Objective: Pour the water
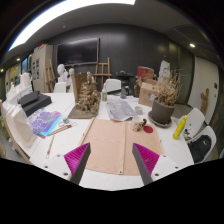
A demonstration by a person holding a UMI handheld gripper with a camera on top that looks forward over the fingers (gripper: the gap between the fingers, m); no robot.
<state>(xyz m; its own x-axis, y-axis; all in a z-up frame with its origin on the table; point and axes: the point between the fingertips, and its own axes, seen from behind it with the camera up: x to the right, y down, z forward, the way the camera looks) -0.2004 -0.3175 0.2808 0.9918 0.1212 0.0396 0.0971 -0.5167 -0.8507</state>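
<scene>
My gripper (111, 152) is open and empty, held above the near part of a white table (110, 182). Its magenta pads (77, 158) stand wide apart over a beige mat (110, 138) that lies flat on the table between and just ahead of the fingers. A yellow bottle (181, 126) lies tilted on the table beyond the right finger. A dark pot with dried plants (162, 110) stands next to it. I cannot make out a cup or a water jug.
A wooden model (88, 97) stands beyond the mat. Crumpled papers (124, 108) lie behind the mat, a purple sheet (45, 122) lies to the left and a black device (35, 101) stands farther left. Small items (138, 125) lie at the mat's right edge. Chairs stand around the table.
</scene>
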